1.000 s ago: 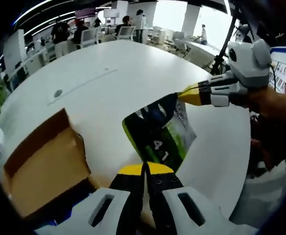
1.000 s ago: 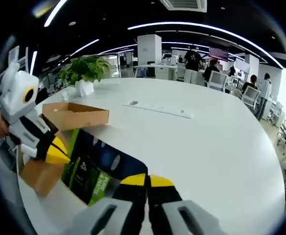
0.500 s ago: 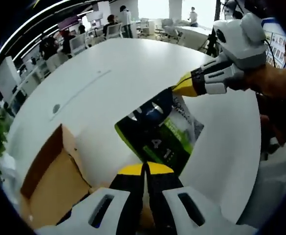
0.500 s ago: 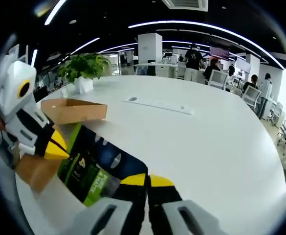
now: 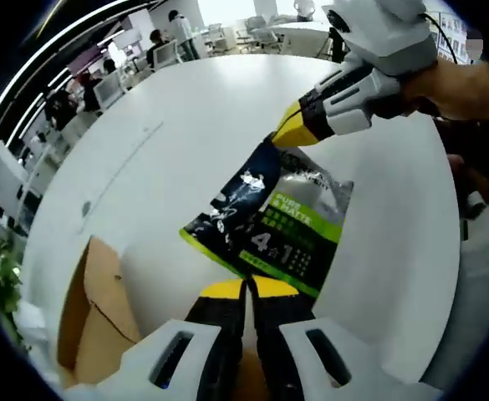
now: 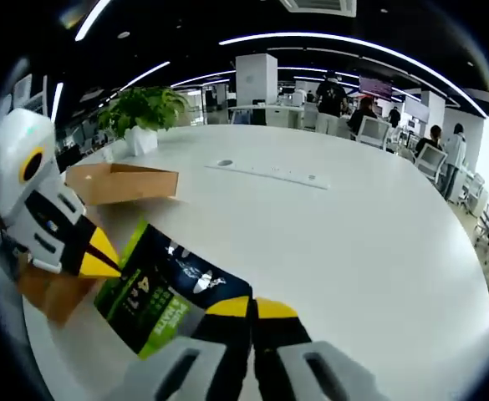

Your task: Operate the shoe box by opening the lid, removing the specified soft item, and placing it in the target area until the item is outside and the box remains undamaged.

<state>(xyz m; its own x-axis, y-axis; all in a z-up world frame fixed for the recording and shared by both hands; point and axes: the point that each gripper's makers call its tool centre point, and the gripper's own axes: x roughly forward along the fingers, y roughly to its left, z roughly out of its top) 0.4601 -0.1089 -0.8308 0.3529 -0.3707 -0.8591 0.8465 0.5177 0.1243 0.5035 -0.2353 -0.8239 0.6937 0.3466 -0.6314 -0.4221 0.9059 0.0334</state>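
Observation:
A soft black, green and silver packet (image 5: 273, 221) marked "4 1" hangs stretched above the white table (image 5: 177, 142). My left gripper (image 5: 248, 288) is shut on its near edge. My right gripper (image 5: 287, 136), coming in from the upper right, is shut on the far corner. In the right gripper view the same packet (image 6: 165, 288) runs from my right gripper (image 6: 251, 306) to the left gripper (image 6: 104, 261). The open brown shoe box (image 5: 94, 317) lies at the lower left, and in the right gripper view the shoe box (image 6: 119, 182) sits behind the packet.
A potted plant (image 6: 144, 109) stands on the far table edge beyond the box. A grey strip (image 6: 269, 173) lies flat on the table top. People and office chairs (image 6: 369, 125) are in the background. A person's arm (image 5: 470, 83) holds the right gripper.
The packet has been drawn further from the box and turned flatter, its printed face showing more. Both grippers keep their hold; the left view has swung so the box sits lower left.

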